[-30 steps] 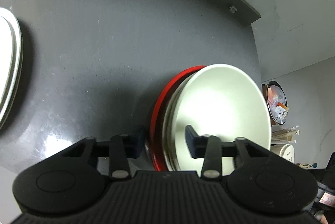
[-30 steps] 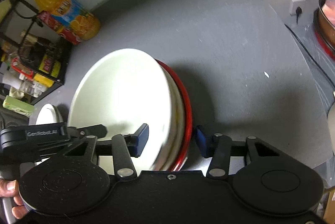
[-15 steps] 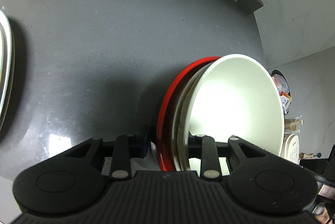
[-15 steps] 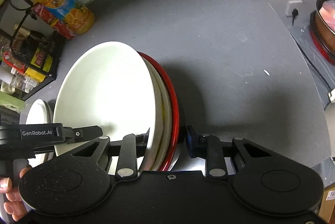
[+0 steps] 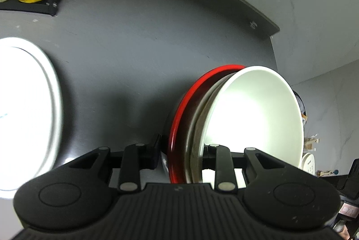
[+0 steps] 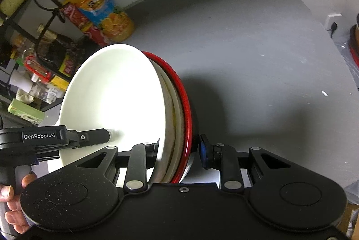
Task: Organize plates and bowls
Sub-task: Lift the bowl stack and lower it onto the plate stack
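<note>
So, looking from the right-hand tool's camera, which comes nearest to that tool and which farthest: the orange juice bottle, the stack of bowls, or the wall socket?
1. Stack of bowls: clamped at its rim in the right tool, just left of centre.
2. Orange juice bottle: far back on the left, by the wall.
3. Wall socket: far right. These last two are too close to rank confidently.

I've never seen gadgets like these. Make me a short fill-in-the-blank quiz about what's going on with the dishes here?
1. The outermost bowl in the nested bowl stack has a ___ rim.
2. The left tool and right tool clamp the stack's ___.
3. The orange juice bottle stands beside a black ___.

Answers: red; rim; rack
</note>
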### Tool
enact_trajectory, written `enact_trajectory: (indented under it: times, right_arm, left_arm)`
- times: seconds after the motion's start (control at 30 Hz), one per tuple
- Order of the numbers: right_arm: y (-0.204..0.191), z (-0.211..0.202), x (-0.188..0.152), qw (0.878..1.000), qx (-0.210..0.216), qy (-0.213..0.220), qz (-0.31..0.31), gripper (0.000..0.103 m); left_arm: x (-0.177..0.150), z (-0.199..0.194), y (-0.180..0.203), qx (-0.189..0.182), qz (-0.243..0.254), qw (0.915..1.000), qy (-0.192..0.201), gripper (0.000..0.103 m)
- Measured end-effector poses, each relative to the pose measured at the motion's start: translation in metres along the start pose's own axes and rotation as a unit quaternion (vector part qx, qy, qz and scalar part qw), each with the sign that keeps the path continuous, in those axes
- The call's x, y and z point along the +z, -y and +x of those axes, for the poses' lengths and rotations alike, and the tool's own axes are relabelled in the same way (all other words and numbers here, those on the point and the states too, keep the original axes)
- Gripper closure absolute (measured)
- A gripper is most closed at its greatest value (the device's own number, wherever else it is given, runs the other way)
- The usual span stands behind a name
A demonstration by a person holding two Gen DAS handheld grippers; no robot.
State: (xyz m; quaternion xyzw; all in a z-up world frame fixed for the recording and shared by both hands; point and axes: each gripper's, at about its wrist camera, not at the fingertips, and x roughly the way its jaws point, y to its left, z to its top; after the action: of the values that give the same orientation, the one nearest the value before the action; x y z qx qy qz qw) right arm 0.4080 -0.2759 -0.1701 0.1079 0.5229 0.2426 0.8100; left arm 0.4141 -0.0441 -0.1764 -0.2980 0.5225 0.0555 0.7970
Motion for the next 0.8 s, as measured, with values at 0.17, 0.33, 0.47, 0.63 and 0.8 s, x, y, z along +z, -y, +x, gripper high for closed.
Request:
enact_trajectory:
  times: [0.17, 0.33, 0.47, 0.63, 0.8]
  right_arm:
    - [-0.024, 0.001, 0.004, 1.0, 0.016, -0.003, 0.002, 0.075]
    - [-0.054, 0.001, 0.009, 1.0, 0.026, 0.005, -0.011, 0.075]
    - [-0.073, 0.003, 0.01, 0.999, 0.034, 0.005, -0.014, 0.075]
    - [-0.101, 0.012, 0.01, 0.999, 0.04, 0.0, -0.019, 0.075]
    - [-0.123, 0.019, 0.009, 0.999, 0.044, -0.002, -0.026, 0.075]
  left_arm:
    - [0.007, -0.021, -0.02, 0.003, -0.007, 0.9999, 0.012, 0.074]
    - [0.013, -0.049, -0.044, 0.008, -0.009, 0.9996, 0.026, 0.074]
    - [0.021, -0.065, -0.057, 0.009, -0.01, 0.9991, 0.039, 0.074]
    - [0.03, -0.083, -0.081, 0.008, -0.023, 0.9987, 0.045, 0.074]
    - [0.037, -0.098, -0.104, 0.009, -0.032, 0.9984, 0.047, 0.074]
